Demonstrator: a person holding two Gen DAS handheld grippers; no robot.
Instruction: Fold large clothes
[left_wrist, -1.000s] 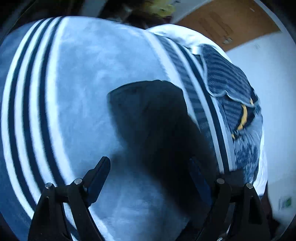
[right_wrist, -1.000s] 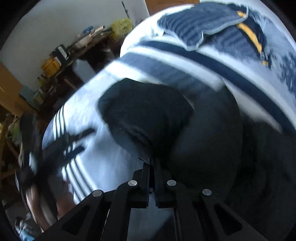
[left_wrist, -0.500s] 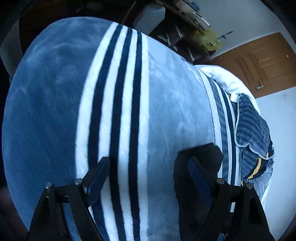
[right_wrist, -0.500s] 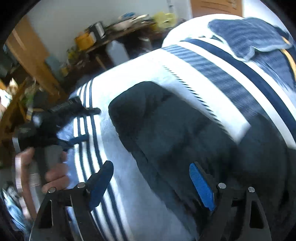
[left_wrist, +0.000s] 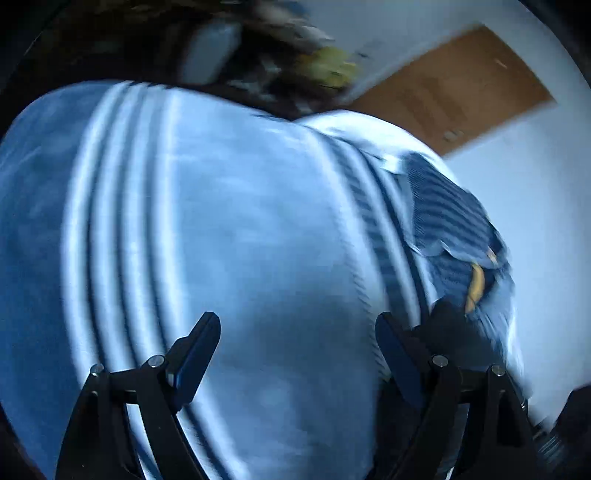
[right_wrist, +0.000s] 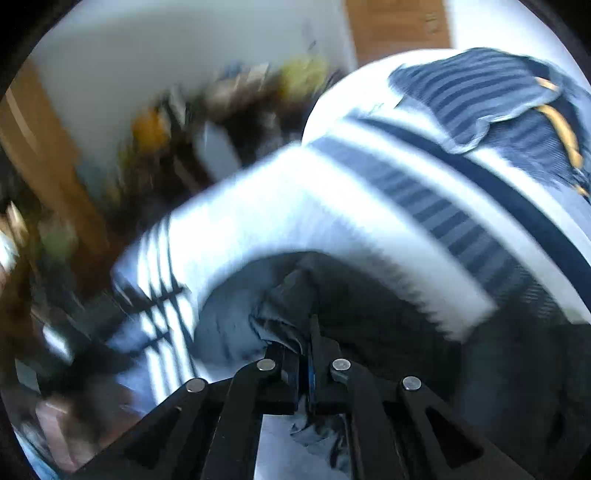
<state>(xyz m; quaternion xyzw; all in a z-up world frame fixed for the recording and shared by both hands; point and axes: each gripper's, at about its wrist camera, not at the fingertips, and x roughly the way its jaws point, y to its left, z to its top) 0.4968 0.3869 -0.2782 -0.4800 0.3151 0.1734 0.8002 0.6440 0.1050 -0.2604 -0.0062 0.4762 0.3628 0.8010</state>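
Observation:
A dark garment (right_wrist: 388, 332) lies on a light blue blanket with dark stripes (left_wrist: 240, 240) spread over a bed. My right gripper (right_wrist: 301, 354) is shut on a bunched fold of the dark garment (right_wrist: 284, 314), lifted off the blanket. My left gripper (left_wrist: 295, 343) is open and empty, hovering over bare blanket, with a bit of the dark garment (left_wrist: 450, 328) just beyond its right finger. Both views are blurred by motion.
A striped dark blue cloth with yellow trim (left_wrist: 454, 229) lies at the bed's far right, also in the right wrist view (right_wrist: 498, 96). A cluttered desk (right_wrist: 221, 110) stands past the bed. A wooden door (left_wrist: 454, 85) is behind.
My right gripper, open half a second ago, has shut on a fold of the dark garment. My left gripper stays open and has swung, so the garment now sits further right.

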